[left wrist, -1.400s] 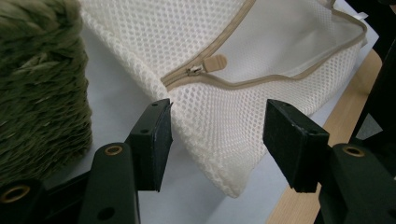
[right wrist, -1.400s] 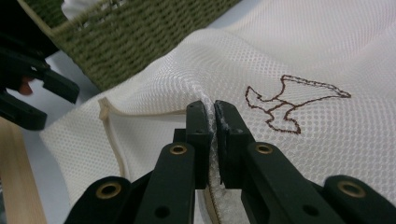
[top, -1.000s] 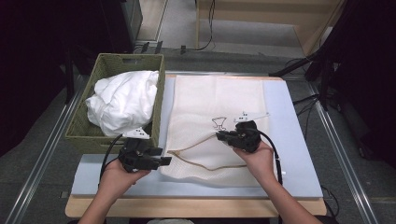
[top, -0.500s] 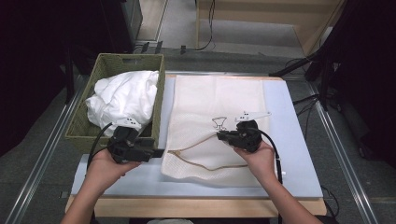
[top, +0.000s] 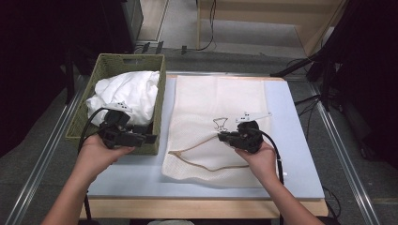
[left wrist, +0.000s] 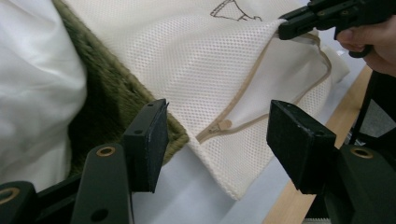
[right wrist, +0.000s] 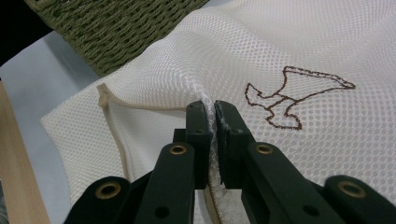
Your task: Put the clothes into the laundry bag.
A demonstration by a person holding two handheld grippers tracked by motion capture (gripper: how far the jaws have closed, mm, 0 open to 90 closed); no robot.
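A cream mesh laundry bag point(top: 211, 103) lies flat on the table, with a brown outline figure point(top: 219, 124) stitched on it and a tan zipper curving along its open mouth. My right gripper point(top: 221, 137) is shut on the bag's upper layer beside the opening; in the right gripper view the mesh point(right wrist: 289, 56) is pinched between the jaws of that gripper point(right wrist: 211, 116). My left gripper point(top: 149, 138) is open and holds nothing, raised at the near right corner of the green wicker basket point(top: 129, 58). In the left gripper view the zipper pull point(left wrist: 224, 125) shows beyond the gripper point(left wrist: 217, 135).
The basket holds a heap of white cloth point(top: 126, 91) and stands left of the bag. The light blue table top point(top: 300, 154) ends in a wooden front edge point(top: 202, 206). Dark floor, metal rails and cables surround the table.
My left hand has moved left and up from the table's front to the basket's near right corner. The right hand has kept still with the mesh pinched.
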